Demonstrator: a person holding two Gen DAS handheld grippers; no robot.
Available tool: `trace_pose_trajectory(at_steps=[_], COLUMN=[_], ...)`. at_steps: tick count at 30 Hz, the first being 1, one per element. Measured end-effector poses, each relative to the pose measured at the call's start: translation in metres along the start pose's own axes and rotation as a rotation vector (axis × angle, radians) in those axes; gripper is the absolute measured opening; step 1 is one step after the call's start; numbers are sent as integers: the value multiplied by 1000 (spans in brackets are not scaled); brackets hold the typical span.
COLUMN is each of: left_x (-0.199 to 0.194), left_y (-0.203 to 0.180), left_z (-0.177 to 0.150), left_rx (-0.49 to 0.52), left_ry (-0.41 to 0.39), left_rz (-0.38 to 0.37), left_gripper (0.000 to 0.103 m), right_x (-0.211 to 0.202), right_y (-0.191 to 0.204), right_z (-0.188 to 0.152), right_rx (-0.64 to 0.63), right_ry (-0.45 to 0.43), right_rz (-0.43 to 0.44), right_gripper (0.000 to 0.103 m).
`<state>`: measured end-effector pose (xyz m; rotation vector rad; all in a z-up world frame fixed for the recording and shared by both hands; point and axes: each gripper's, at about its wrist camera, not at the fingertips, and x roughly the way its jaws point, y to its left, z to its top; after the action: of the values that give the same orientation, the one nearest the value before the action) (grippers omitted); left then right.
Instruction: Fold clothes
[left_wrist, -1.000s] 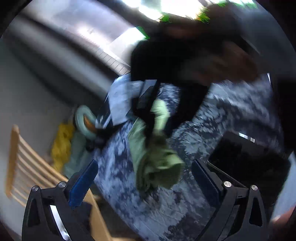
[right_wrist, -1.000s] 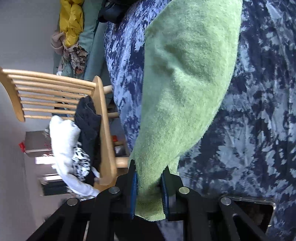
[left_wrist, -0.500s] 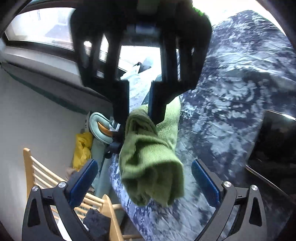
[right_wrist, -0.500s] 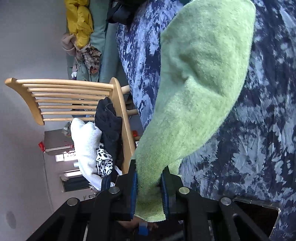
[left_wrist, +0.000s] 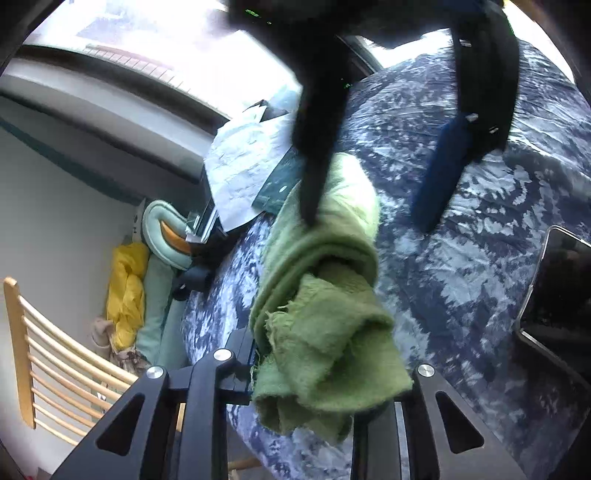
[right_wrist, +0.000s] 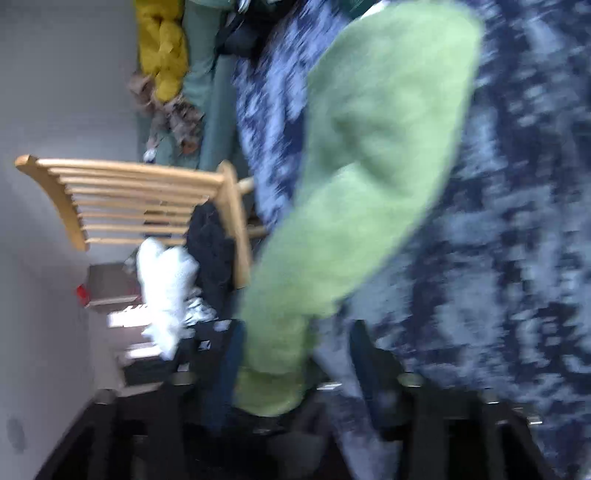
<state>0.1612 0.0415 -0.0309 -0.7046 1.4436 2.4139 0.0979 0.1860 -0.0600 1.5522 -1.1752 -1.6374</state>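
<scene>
Handling as soft, light, bunching fabric, the green garment (left_wrist: 325, 325) sits clamped in the left hand-held gripper (left_wrist: 325, 373); the right hand-held gripper (right_wrist: 295, 369), fingers apart, has let go, so regrip a free edge.

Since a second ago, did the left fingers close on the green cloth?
Yes. The left gripper has closed inward around the green cloth, above the blue blanket.

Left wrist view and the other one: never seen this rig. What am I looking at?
No robot: a person carries a two-finger hand-held gripper in each hand, each with a fisheye camera looking along its fingers. The left wrist view shows the left hand-held gripper at the bottom, closed on a bunched green cloth, with the right hand-held gripper above it, jaws apart. The blurred right wrist view looks down the same cloth from the other end. Underneath lies a blue patterned bedspread; a wooden chair stands beside it.
</scene>
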Motion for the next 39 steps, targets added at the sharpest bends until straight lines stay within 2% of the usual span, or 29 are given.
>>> trace_pose_trajectory(at_steps=[5, 6, 9, 14, 19, 24, 27, 28, 31, 39], left_x=[1, 1, 1, 7, 8, 7, 5, 4, 1, -37], left_y=[19, 22, 29, 37, 39, 43, 48, 50, 56, 83], left_z=[-9, -9, -10, -12, -15, -20, -24, -25, -30, -45], left_rx=[-44, -57, -75, -56, -29, -34, -46, -50, -64, -69], left_ry=[18, 14, 10, 9, 5, 5, 0, 1, 4, -34], left_rz=[5, 7, 14, 29, 29, 22, 20, 21, 29, 116], left_gripper=[27, 27, 27, 27, 27, 27, 27, 27, 27, 27], right_x=[-14, -13, -5, 10, 22, 40, 50, 52, 57, 50], right_y=[-22, -28, -46, -65, -55, -39, -28, -25, -17, 36], right_z=[3, 7, 22, 45, 65, 80, 84, 84, 82, 60], right_rx=[25, 43, 134, 248, 240, 216, 181, 173, 163, 59], right_ry=[-99, -108, -143, -170, -184, -174, -155, -150, -141, -165], right_rz=[-42, -17, 129, 254, 177, 161, 62, 32, 17, 9], right_gripper=[58, 58, 58, 59, 63, 62, 38, 24, 18, 17])
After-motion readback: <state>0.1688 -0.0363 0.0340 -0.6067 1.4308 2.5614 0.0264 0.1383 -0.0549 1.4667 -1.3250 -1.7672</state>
